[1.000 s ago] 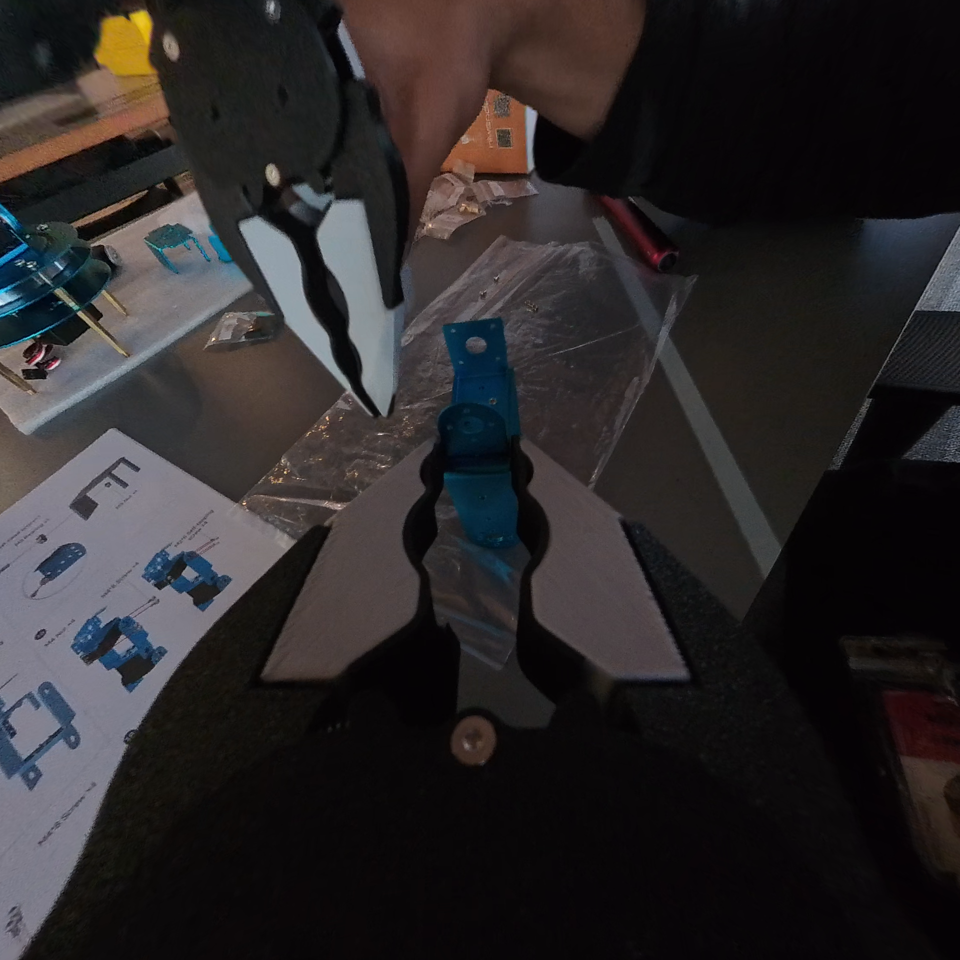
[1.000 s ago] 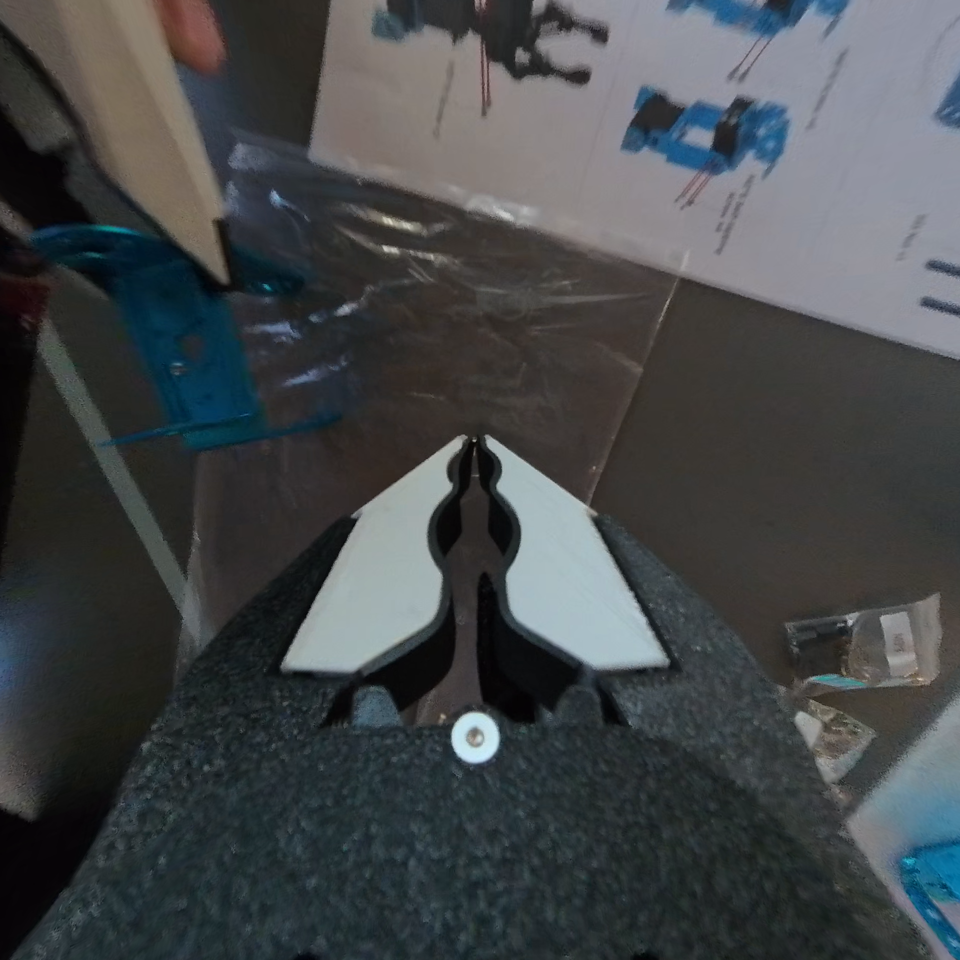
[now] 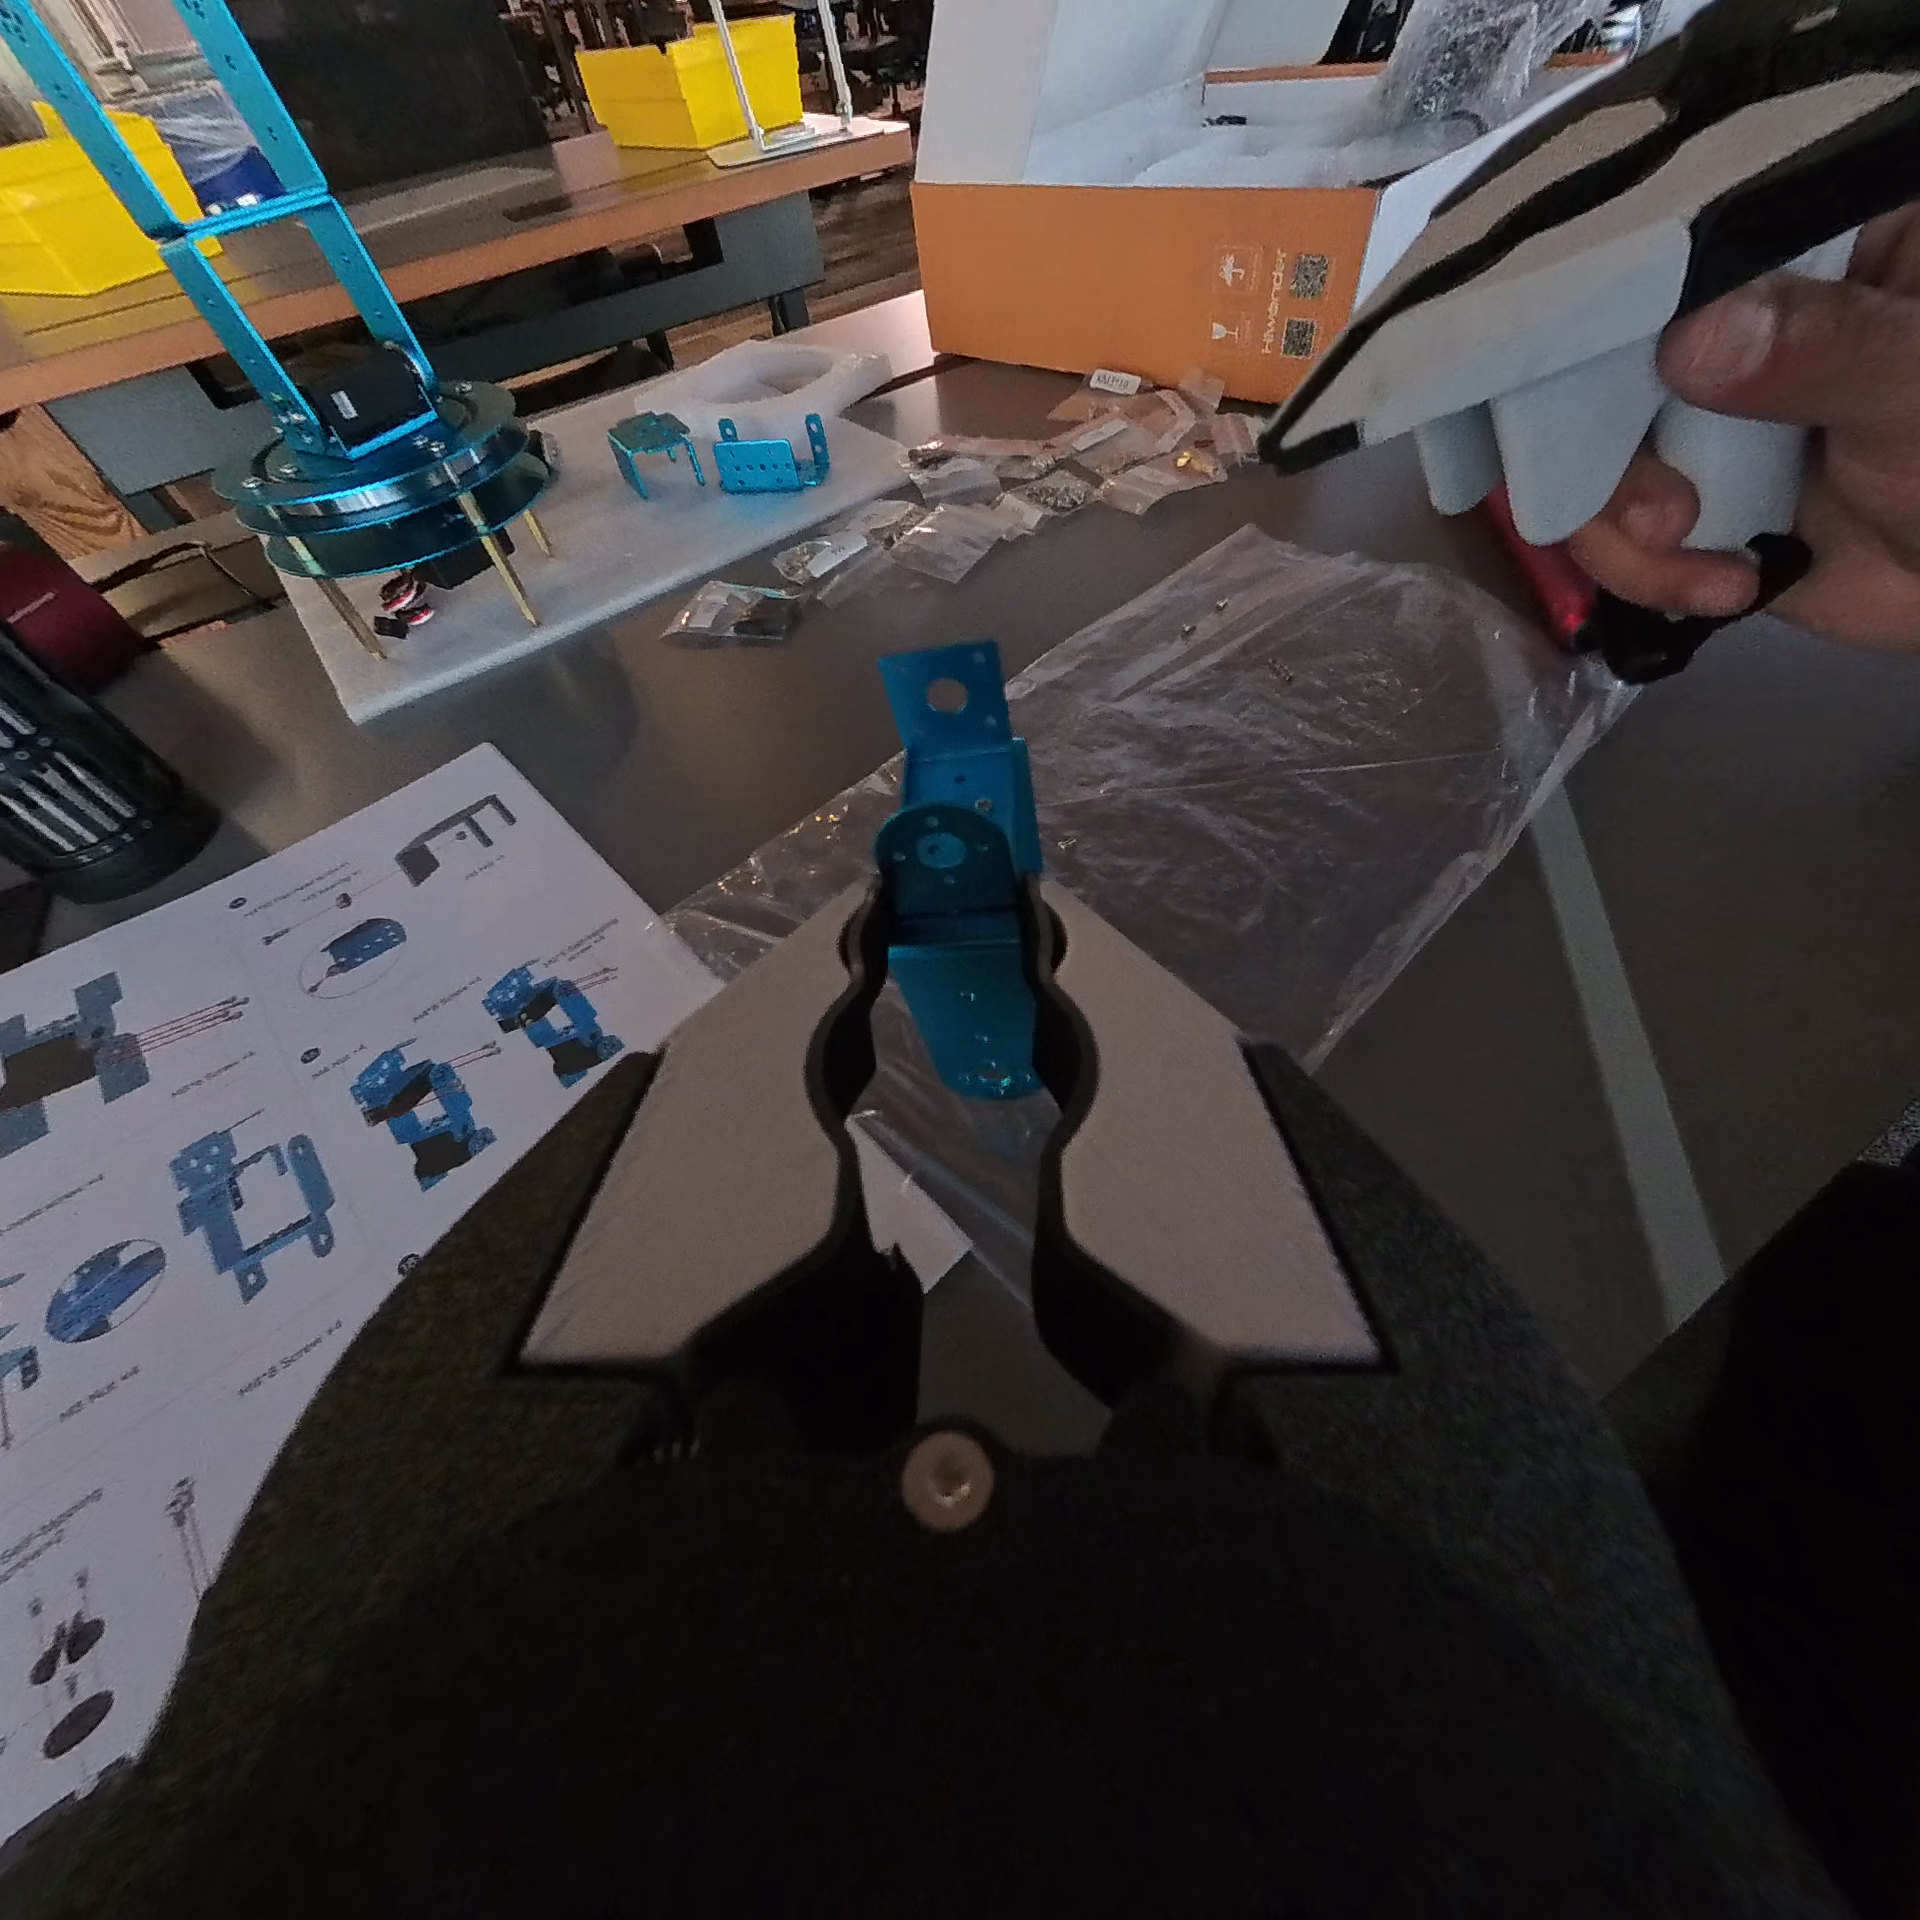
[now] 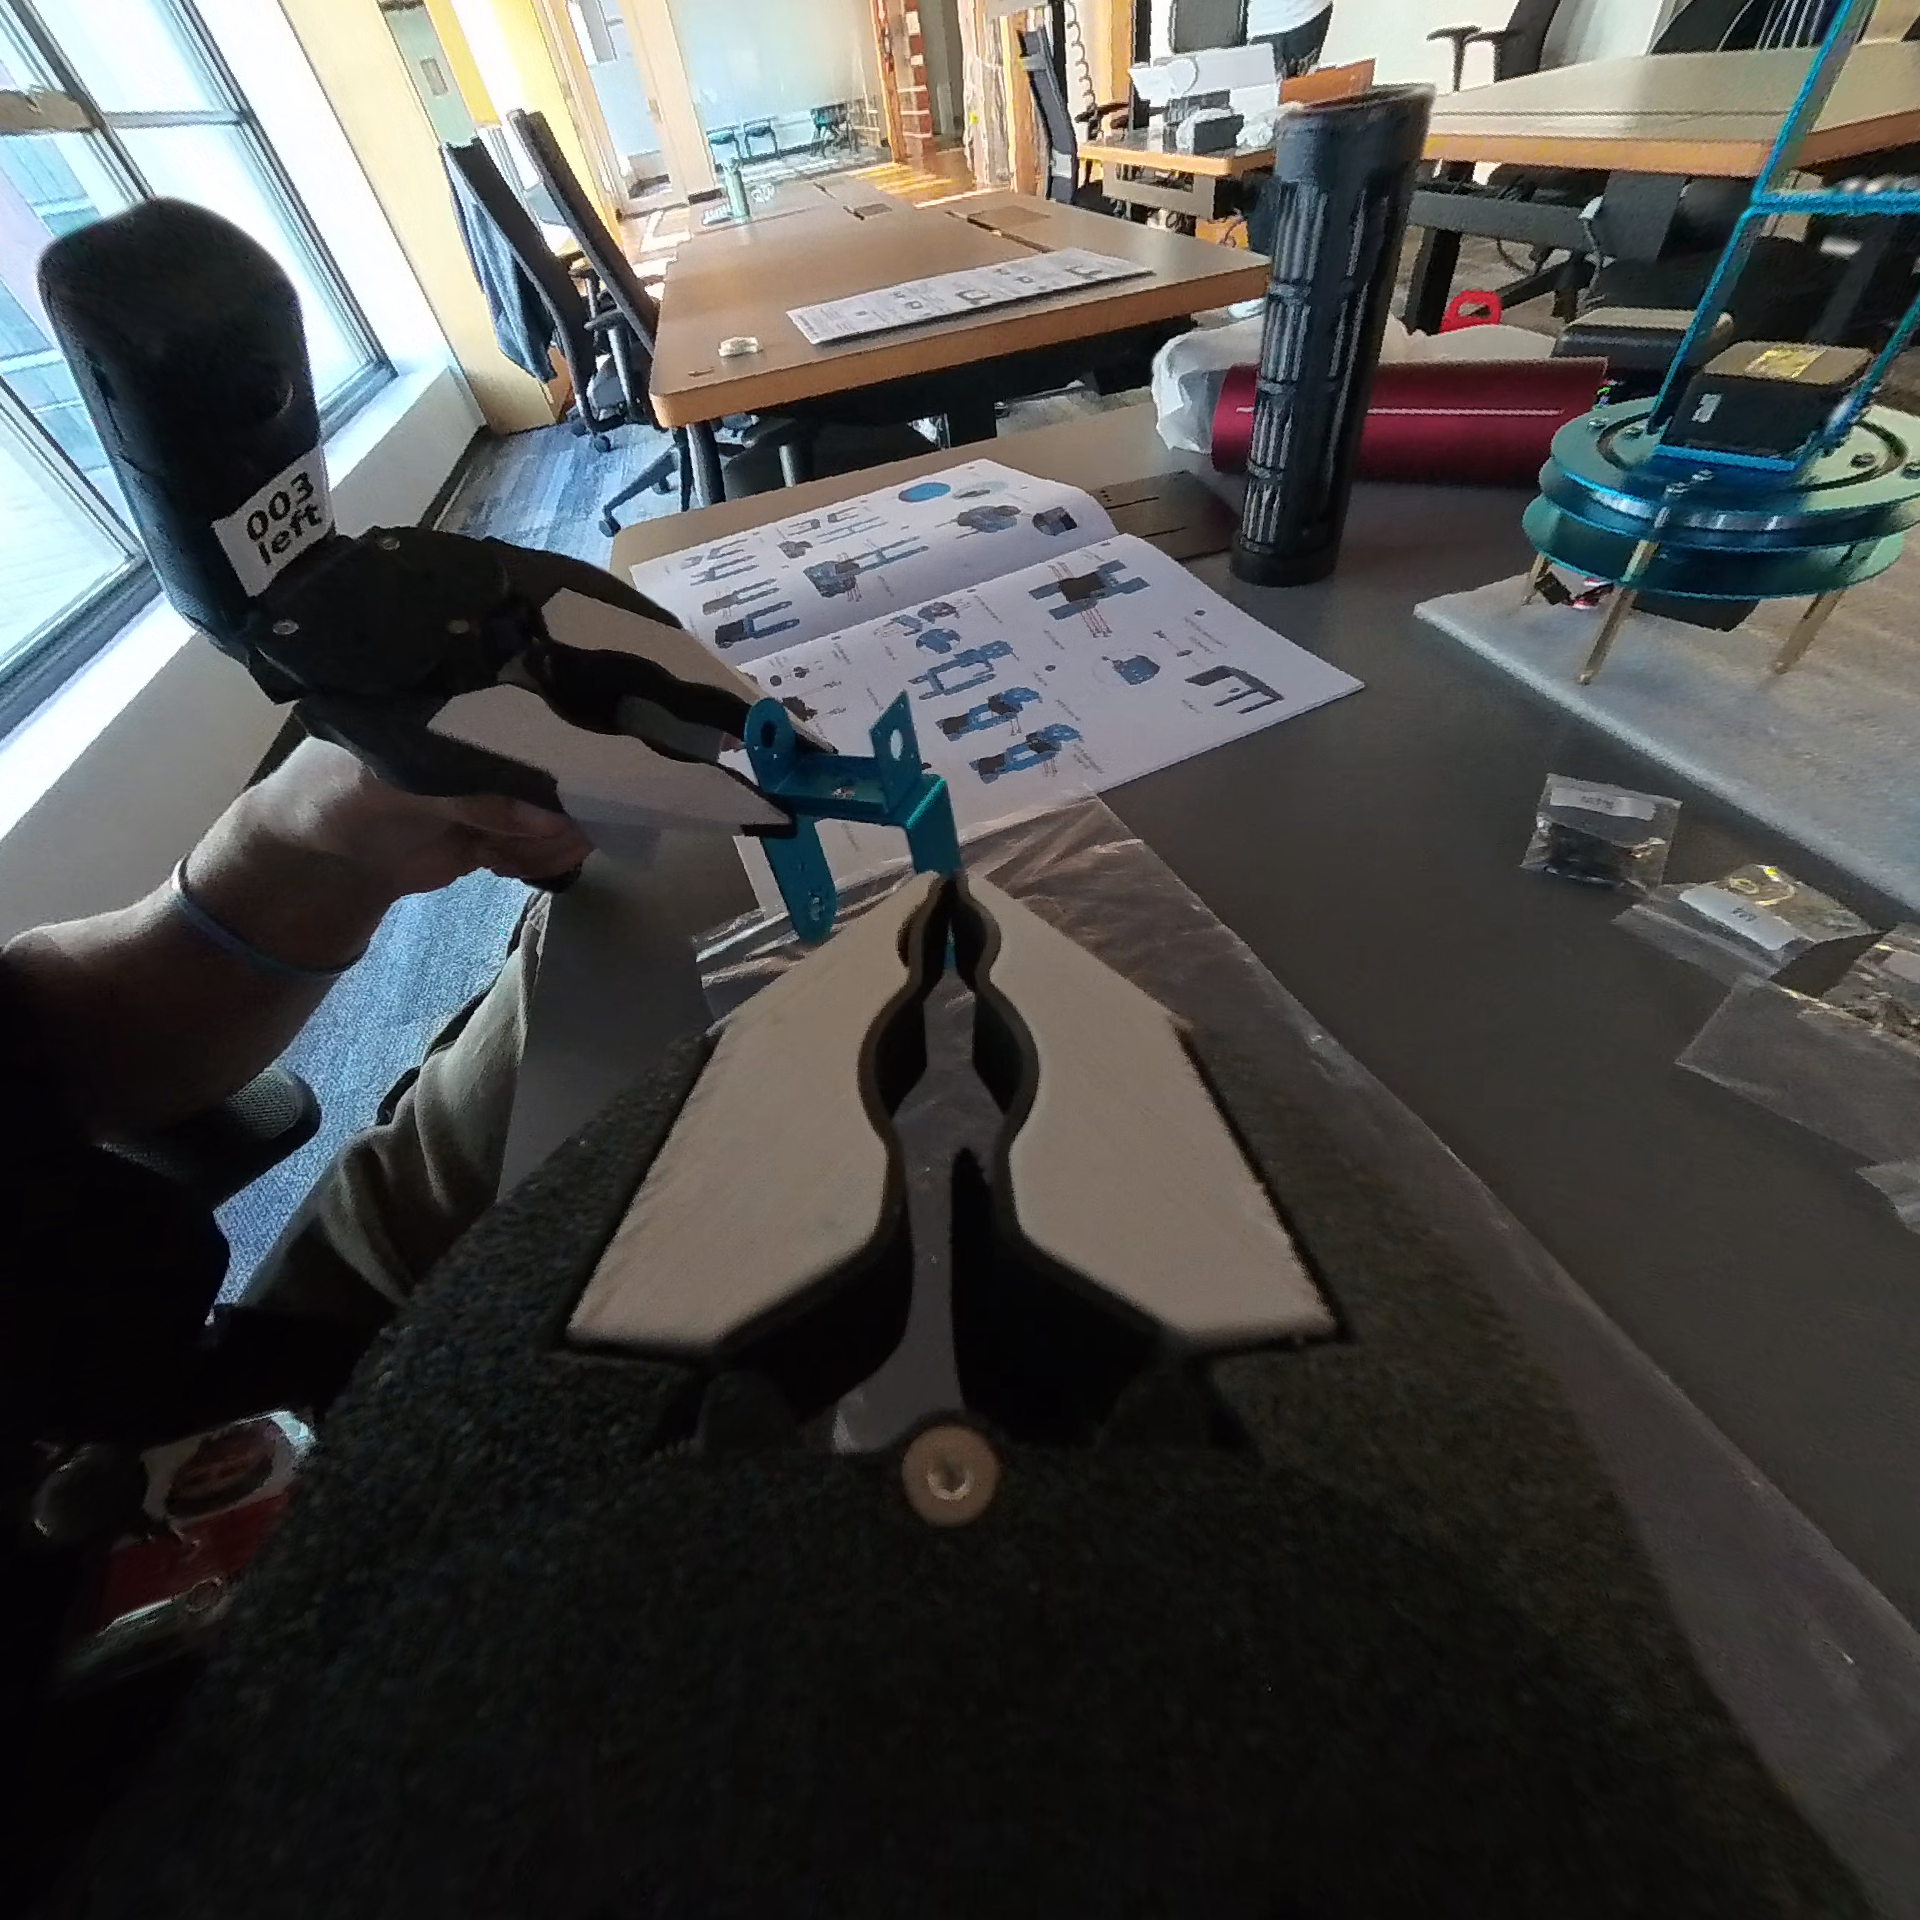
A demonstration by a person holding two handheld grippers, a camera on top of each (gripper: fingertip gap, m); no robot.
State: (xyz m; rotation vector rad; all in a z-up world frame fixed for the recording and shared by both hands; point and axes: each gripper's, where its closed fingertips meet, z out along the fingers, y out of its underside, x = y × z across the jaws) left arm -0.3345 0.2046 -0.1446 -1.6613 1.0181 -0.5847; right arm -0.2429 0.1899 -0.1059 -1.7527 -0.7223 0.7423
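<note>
Bracket: blue metal bracket (image 3: 958, 894), clamped between the tips of the left gripper (image 3: 956, 925) and held in the air above the clear plastic sheet (image 3: 1278, 790); its lower flange sits partly behind the fingers.
Right gripper: right gripper (image 4: 951, 896) has its tips drawn together just below the bracket's hanging leg — whether they pinch it or only meet in front of it cannot be told; in the left wrist view its tips look closed and well apart from the bracket.
Cut off: blue tower (image 3: 270, 229) on stacked discs runs out of frame at the top.
Writing: printed booklet (image 4: 997, 634) of blue part drawings lies open; orange box (image 3: 1143, 270) bears marks; a white tag sits on the left gripper's handle.
Hard to make out: small bags (image 3: 997, 499) — contents too small to tell.
</note>
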